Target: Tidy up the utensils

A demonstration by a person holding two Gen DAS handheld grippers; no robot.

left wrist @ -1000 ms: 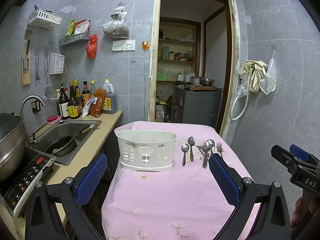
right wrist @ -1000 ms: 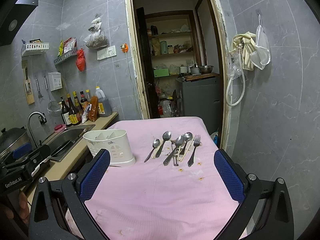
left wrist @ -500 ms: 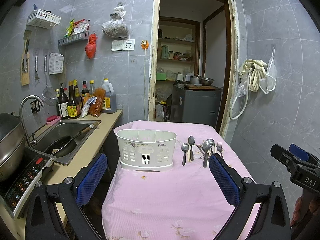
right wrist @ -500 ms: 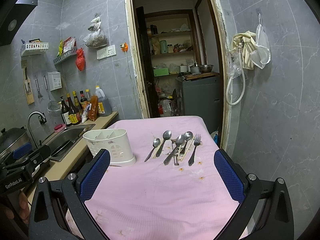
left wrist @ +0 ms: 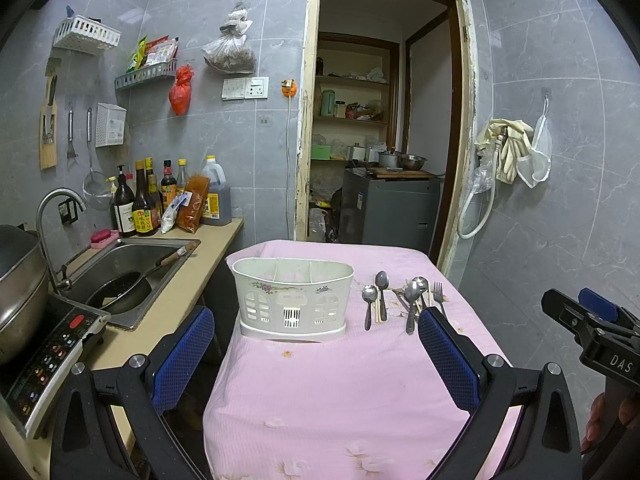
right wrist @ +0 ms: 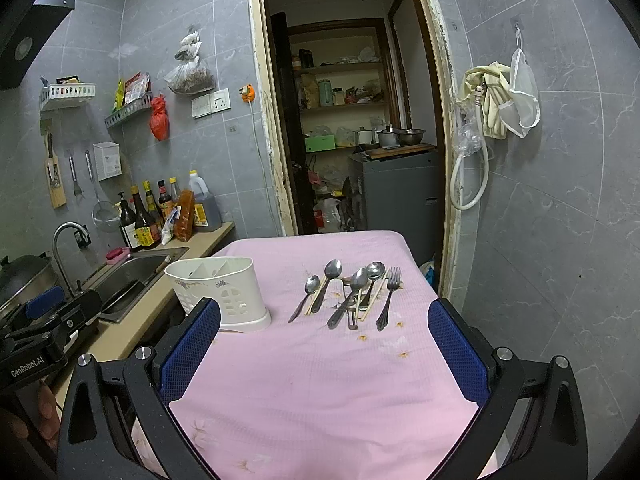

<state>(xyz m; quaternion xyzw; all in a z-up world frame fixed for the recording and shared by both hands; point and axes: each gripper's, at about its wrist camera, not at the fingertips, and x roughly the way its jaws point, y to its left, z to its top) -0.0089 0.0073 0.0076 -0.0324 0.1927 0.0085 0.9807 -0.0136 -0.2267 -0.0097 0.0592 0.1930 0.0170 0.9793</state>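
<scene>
A white plastic utensil caddy [left wrist: 293,298] [right wrist: 219,290] with several compartments stands on the pink-clothed table [left wrist: 340,392] [right wrist: 320,380], its visible compartments empty. To its right lie several spoons [left wrist: 370,300] [right wrist: 327,280], a fork [right wrist: 389,296] [left wrist: 439,298] and chopsticks [right wrist: 370,300] in a loose group. My left gripper [left wrist: 316,348] is open, held short of the caddy. My right gripper [right wrist: 324,344] is open too, held short of the cutlery. Nothing is between either pair of fingers.
A counter on the left holds a sink [left wrist: 128,264] with a dark pan, a faucet [left wrist: 52,216], sauce bottles [left wrist: 140,204] and an induction cooker [left wrist: 44,356]. An open doorway [left wrist: 384,140] lies behind the table. Tiled wall stands on the right.
</scene>
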